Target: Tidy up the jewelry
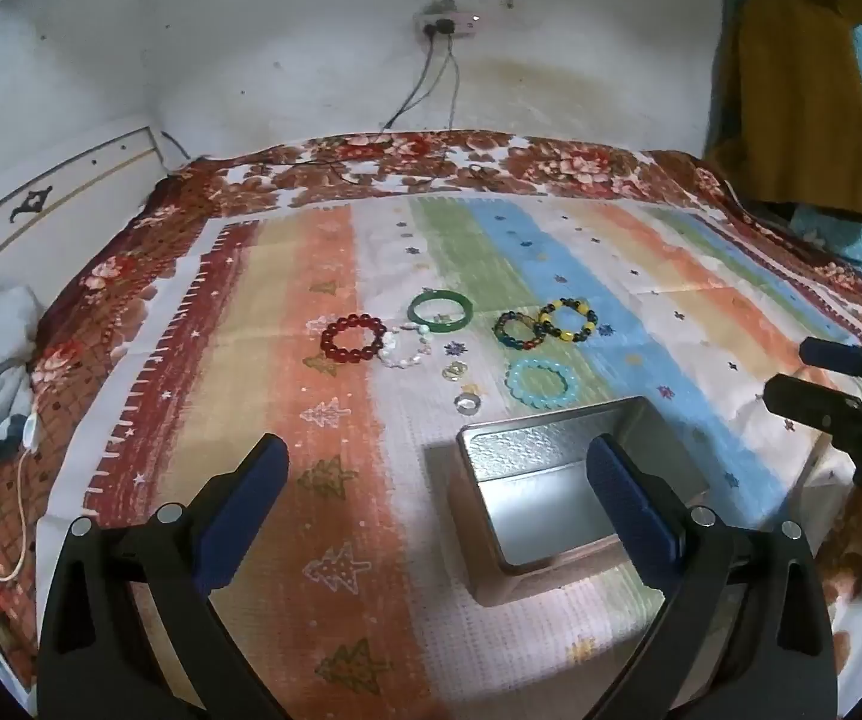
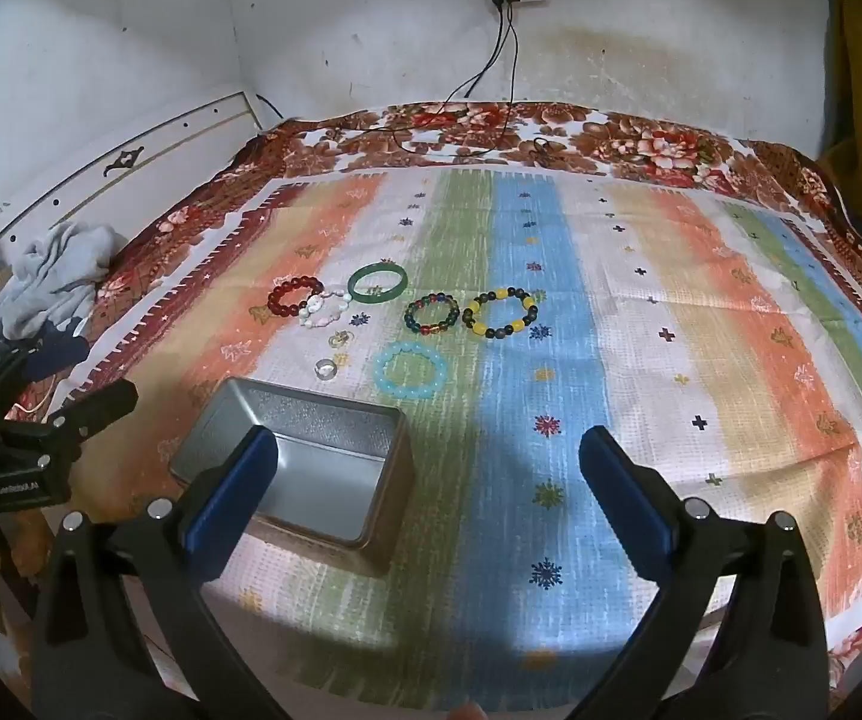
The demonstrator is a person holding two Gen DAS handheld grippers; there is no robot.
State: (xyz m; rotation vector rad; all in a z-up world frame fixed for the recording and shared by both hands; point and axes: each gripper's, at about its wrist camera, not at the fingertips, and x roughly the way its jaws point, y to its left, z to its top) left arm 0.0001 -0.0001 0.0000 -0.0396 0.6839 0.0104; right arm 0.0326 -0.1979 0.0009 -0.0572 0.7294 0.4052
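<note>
Left hand-held gripper [image 1: 436, 498] spread wide, holding nothing, hovering above open metal tin [image 1: 574, 468] near bed's front edge. Right hand-held gripper [image 2: 428, 495] likewise spread, empty, just beside tin. Beyond tin, mid-bed on striped cloth [image 2: 610, 300]: two rings [image 2: 326, 369], turquoise bracelet [image 2: 410, 369], then red bracelet [image 2: 294, 295], green bangle [image 2: 377, 283], yellow-black bracelet [image 2: 502, 312].

You have 6 bracelets: red beaded [image 1: 353, 339], pearl [image 1: 408, 348], green bangle [image 1: 439, 311], dark multicolour [image 1: 517, 330], yellow-and-black [image 1: 568, 319], light blue [image 1: 541, 383] | 2 rings: gold [image 1: 453, 369], silver [image 1: 466, 401] | 1 metal tin [image 1: 556, 468] | 2 hand-held grippers: left [image 1: 438, 474], right [image 2: 429, 471]
</note>
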